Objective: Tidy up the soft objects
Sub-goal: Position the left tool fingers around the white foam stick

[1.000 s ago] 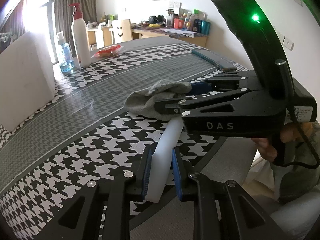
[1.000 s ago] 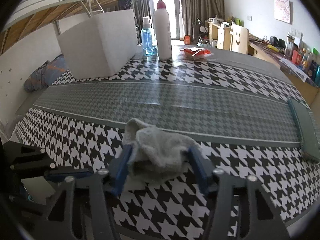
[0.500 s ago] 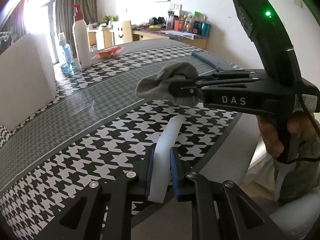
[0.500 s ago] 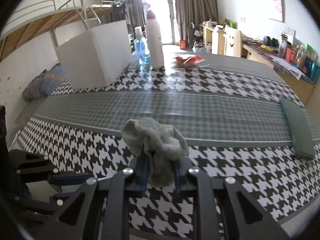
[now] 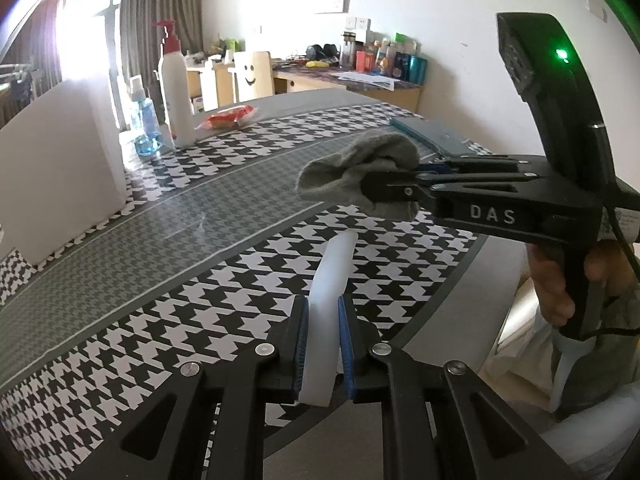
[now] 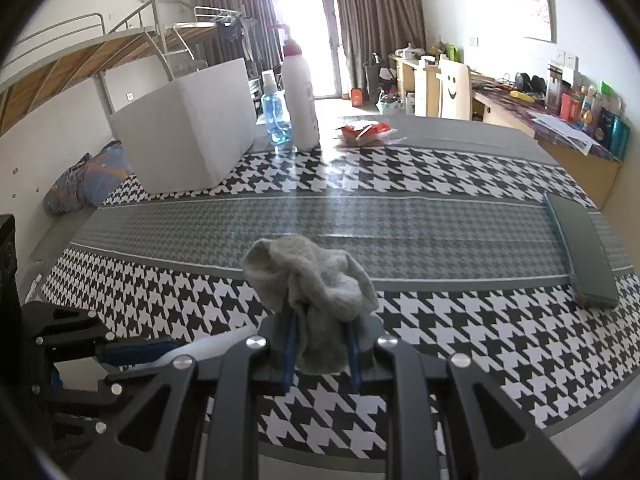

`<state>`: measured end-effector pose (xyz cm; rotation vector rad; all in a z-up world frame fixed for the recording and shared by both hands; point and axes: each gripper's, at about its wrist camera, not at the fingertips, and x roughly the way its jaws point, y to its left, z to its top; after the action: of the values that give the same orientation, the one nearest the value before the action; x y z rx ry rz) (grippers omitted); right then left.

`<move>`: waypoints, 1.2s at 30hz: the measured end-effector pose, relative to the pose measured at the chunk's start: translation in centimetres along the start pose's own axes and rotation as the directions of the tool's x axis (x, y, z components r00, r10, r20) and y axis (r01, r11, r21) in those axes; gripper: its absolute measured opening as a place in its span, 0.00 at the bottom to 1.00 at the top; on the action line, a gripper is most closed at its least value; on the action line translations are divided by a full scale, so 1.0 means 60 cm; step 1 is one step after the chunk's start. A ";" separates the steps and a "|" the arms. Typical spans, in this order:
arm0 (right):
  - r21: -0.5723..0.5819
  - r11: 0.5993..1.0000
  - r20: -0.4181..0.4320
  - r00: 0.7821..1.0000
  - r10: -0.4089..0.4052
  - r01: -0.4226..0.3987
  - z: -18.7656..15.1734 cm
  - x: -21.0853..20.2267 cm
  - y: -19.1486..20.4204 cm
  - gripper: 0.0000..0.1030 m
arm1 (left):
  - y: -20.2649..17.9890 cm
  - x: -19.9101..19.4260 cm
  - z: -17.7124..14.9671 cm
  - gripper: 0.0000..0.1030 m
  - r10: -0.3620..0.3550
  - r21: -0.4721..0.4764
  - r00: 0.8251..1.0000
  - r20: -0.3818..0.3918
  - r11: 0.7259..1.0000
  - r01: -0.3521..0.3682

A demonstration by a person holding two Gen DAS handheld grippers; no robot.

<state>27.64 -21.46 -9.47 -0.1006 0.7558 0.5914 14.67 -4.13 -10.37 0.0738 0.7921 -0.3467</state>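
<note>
My right gripper (image 6: 320, 354) is shut on a crumpled grey sock (image 6: 316, 280) and holds it above the houndstooth table (image 6: 440, 328). In the left wrist view the right gripper (image 5: 394, 190) and the sock (image 5: 352, 168) hang in the air over the table's near right part. My left gripper (image 5: 323, 344) is shut on a white foam block (image 5: 328, 308), held upright on edge just above the table's front edge. The left gripper shows at the lower left of the right wrist view (image 6: 132, 354).
A large white box (image 6: 188, 136) stands at the far left of the table. A white pump bottle (image 6: 301, 100), a blue spray bottle (image 6: 274, 114) and a red packet (image 6: 366, 132) stand at the back. A dark flat case (image 6: 580, 248) lies at the right edge.
My right gripper closed on the grey sock and lifted it off the table. My left gripper kept its hold on the white foam block and barely moved.
</note>
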 end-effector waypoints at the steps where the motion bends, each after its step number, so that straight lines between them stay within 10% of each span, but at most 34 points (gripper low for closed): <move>1: -0.002 1.000 0.003 1.000 -0.001 0.001 0.000 -0.002 0.000 0.24 | 0.000 -0.002 0.000 0.16 0.003 -0.001 1.000 0.002 1.000 -0.003; 36: -0.008 1.000 0.072 0.997 -0.007 0.008 0.017 -0.047 0.020 0.24 | 0.012 -0.056 0.053 0.16 0.094 -0.023 0.988 0.122 0.995 -0.092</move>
<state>26.02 -21.48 -6.68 -0.0894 0.6833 0.5878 14.92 -3.17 -5.78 0.0722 0.6676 -0.2529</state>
